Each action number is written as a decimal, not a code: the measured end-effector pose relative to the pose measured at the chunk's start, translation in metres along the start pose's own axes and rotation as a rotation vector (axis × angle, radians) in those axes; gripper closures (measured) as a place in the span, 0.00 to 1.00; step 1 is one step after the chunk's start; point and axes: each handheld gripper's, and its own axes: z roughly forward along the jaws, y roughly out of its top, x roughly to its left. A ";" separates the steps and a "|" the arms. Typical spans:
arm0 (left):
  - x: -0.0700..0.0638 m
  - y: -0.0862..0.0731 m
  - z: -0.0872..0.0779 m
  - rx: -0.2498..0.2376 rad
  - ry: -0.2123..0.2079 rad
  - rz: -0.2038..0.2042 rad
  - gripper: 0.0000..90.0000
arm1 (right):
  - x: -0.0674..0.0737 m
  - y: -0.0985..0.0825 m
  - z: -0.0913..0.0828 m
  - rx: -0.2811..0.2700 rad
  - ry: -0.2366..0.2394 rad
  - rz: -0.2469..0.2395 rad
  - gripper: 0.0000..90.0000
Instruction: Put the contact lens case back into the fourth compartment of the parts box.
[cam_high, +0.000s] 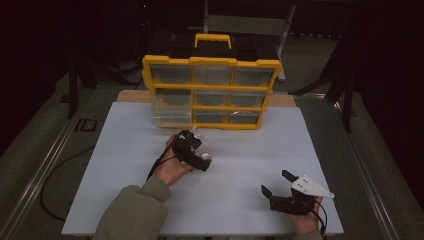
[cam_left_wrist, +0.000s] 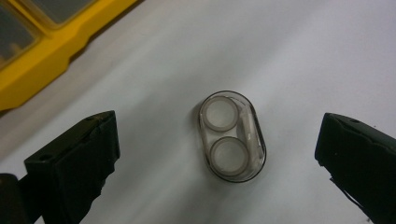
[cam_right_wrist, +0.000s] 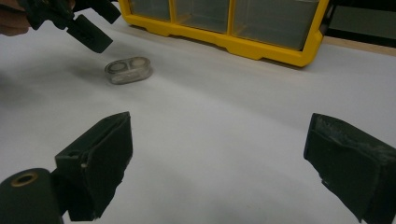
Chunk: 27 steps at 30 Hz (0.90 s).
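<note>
Wide-open left tongs (cam_left_wrist: 217, 154) above clear, seemingly two-welled case (cam_left_wrist: 232, 136), untouched; right tongs (cam_right_wrist: 219, 168) open, empty, well apart.

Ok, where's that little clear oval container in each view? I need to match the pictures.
High view: clear oval container just beyond the left hand-held gripper, largely hidden by it.
Left gripper view: centre, between the open jaws.
Right gripper view: upper left, on the white sheet.
Shared landmark: the yellow drawer organizer.

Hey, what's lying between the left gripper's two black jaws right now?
A small clear oval plastic case holding two white rings lies on the white sheet, untouched between the left gripper's wide-open jaws, seen in the left gripper view.
</note>
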 end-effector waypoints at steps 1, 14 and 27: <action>0.000 0.000 0.001 0.005 -0.005 -0.002 0.01 | 0.000 0.000 0.000 0.000 0.000 0.000 0.09; 0.000 0.002 0.011 0.045 -0.038 -0.015 0.02 | -0.001 0.000 0.000 -0.002 0.004 0.008 0.09; 0.000 0.003 0.023 0.121 -0.056 -0.050 0.07 | -0.001 0.000 0.000 -0.003 0.004 0.006 0.09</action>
